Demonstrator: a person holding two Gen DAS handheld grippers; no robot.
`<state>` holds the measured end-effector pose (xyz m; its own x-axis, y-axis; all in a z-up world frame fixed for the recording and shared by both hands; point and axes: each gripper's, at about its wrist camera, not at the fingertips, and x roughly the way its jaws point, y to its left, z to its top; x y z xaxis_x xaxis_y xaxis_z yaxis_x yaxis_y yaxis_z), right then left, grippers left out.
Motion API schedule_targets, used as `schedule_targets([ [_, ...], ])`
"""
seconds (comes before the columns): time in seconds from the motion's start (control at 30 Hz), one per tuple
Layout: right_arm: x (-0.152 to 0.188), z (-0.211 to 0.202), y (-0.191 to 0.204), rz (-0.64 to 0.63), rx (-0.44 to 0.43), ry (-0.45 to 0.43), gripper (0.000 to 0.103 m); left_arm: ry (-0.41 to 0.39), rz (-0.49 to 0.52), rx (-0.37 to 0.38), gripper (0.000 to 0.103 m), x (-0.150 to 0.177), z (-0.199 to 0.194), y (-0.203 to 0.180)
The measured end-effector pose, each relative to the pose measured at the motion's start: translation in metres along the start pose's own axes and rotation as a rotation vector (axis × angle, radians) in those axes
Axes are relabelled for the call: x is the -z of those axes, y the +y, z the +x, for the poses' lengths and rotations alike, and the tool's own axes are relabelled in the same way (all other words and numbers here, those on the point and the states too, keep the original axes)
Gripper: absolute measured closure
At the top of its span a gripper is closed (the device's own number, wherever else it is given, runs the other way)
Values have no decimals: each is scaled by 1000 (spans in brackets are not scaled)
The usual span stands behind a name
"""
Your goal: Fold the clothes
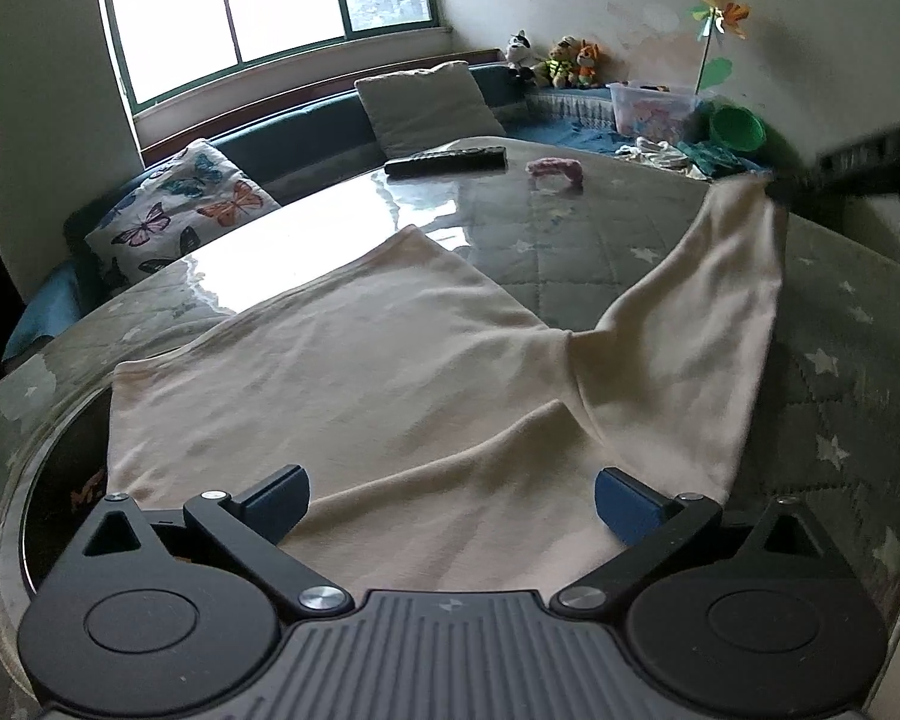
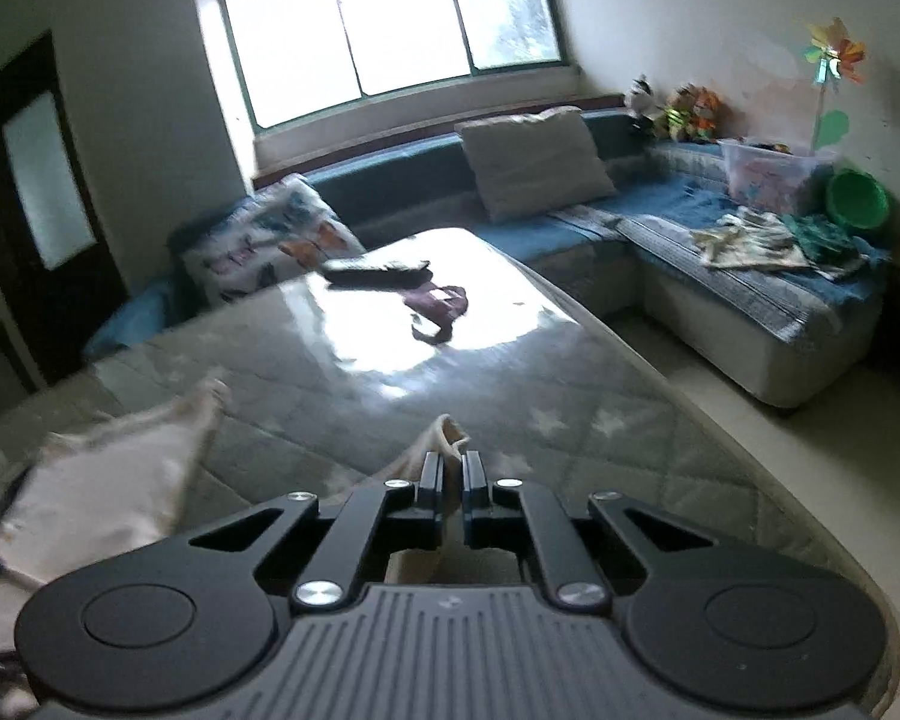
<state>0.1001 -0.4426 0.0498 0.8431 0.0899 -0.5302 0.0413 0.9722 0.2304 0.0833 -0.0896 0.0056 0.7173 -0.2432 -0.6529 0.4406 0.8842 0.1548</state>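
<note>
A cream garment (image 1: pixel 354 372) lies spread on the glass-topped table (image 1: pixel 558 222). My left gripper (image 1: pixel 450 501) is open, its blue pads apart just above the garment's near edge, holding nothing. My right gripper (image 2: pixel 452 477) is shut on a corner of the cream garment (image 2: pixel 447 432) and holds it lifted above the table. In the left wrist view the right gripper (image 1: pixel 810 180) shows at the far right, pulling that corner (image 1: pixel 744 192) up and out so the cloth hangs in a raised flap. More of the garment (image 2: pixel 108 480) shows blurred at the left of the right wrist view.
A black remote (image 1: pixel 447 159) and a small pink item (image 1: pixel 555 169) lie at the table's far end. A blue sofa (image 2: pixel 744 276) with cushions, loose clothes, a plastic box (image 1: pixel 651 108) and a green bowl (image 1: pixel 737 127) runs behind and to the right.
</note>
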Motion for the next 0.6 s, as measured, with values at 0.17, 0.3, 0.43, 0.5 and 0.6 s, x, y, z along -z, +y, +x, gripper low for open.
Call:
schedule_targets([
  [0.17, -19, -23, 25, -31, -111, -45, 98, 5, 19, 1, 0, 3, 4, -3],
  [0.3, -33, -38, 54, -72, -206, -76, 98, -5, 17, 2, 0, 5, 6, -3],
  [0.43, -39, -48, 93, -131, -305, -89, 98, -29, -5, -2, 0, 7, -2, 5],
  [0.5, -39, -50, 114, -163, -355, -89, 98, -43, -22, -15, 0, 10, -9, 13],
  [0.6, -38, -50, 143, -209, -416, -77, 99, -64, -57, -50, 0, 16, -22, 32],
])
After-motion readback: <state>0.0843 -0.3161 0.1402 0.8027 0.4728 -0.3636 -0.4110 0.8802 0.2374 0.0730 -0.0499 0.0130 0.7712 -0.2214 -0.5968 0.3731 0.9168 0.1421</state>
